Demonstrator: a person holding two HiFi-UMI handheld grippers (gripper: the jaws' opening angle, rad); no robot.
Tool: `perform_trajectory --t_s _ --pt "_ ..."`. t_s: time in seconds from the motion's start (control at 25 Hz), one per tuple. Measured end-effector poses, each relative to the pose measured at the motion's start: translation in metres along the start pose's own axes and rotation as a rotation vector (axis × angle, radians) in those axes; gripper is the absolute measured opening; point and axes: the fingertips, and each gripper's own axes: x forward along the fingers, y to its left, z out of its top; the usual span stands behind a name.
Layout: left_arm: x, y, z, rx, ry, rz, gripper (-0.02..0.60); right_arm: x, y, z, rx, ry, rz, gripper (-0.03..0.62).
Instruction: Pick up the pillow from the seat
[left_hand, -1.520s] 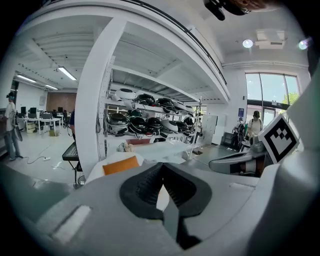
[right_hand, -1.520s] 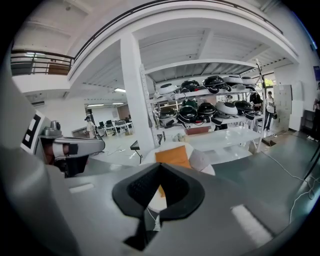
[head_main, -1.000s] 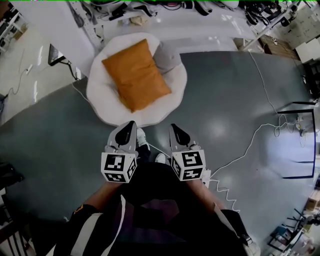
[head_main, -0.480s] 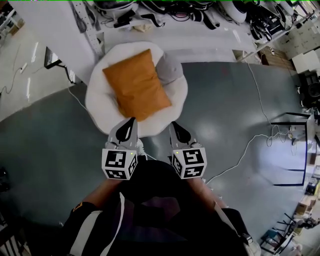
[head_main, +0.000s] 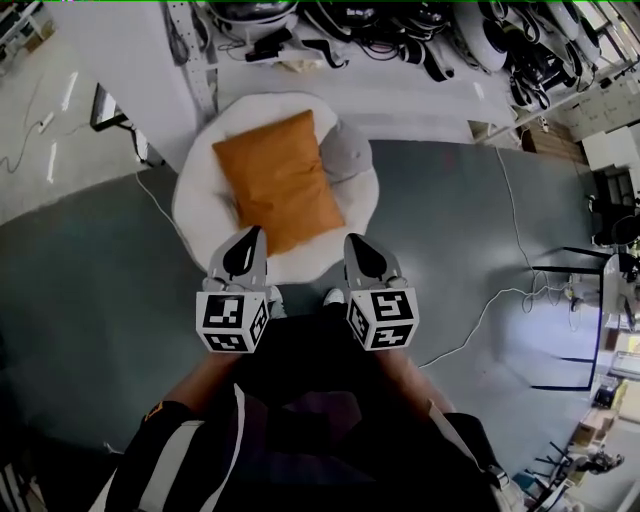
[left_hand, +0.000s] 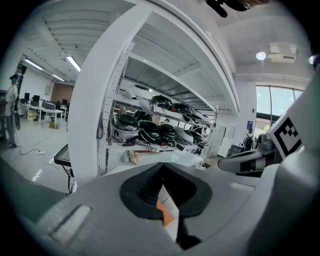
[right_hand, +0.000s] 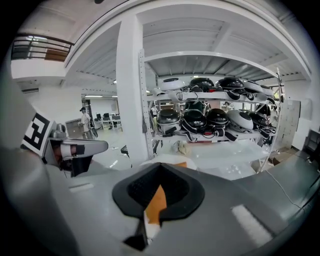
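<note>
An orange pillow (head_main: 278, 183) lies on a round white cushioned seat (head_main: 200, 195) on the floor, with a small grey cushion (head_main: 345, 152) beside it at the right. My left gripper (head_main: 252, 236) hangs shut and empty over the seat's near edge, just short of the pillow's near corner. To its right my right gripper (head_main: 354, 243) is also shut and empty, above the seat's near right rim. In the left gripper view (left_hand: 161, 172) and the right gripper view (right_hand: 159, 172) a sliver of the orange pillow (right_hand: 156, 202) shows past the closed jaws.
White shelving (head_main: 420, 30) with dark helmets and gear stands behind the seat. A white pillar (head_main: 120, 60) rises at the back left. White cables (head_main: 480, 310) trail over the grey floor at the right, near a black frame (head_main: 570, 320). The person's legs and feet fill the bottom.
The view has closed in on the seat: pillow and seat have shifted nearer, and both grippers now overlap the seat's near edge. Both stay shut.
</note>
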Motion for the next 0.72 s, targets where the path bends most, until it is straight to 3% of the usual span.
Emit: perform_trajectory --t_s 0.32,0.72 --pt "0.03 0.006 0.004 -0.018 -0.012 0.089 0.005 0.042 -0.017 0.014 -0.067 0.015 0.088 0.002" --pt "0.085 -0.018 0.0 -0.078 0.018 0.248 0.006 0.098 -0.079 0.019 -0.124 0.086 0.26 0.002"
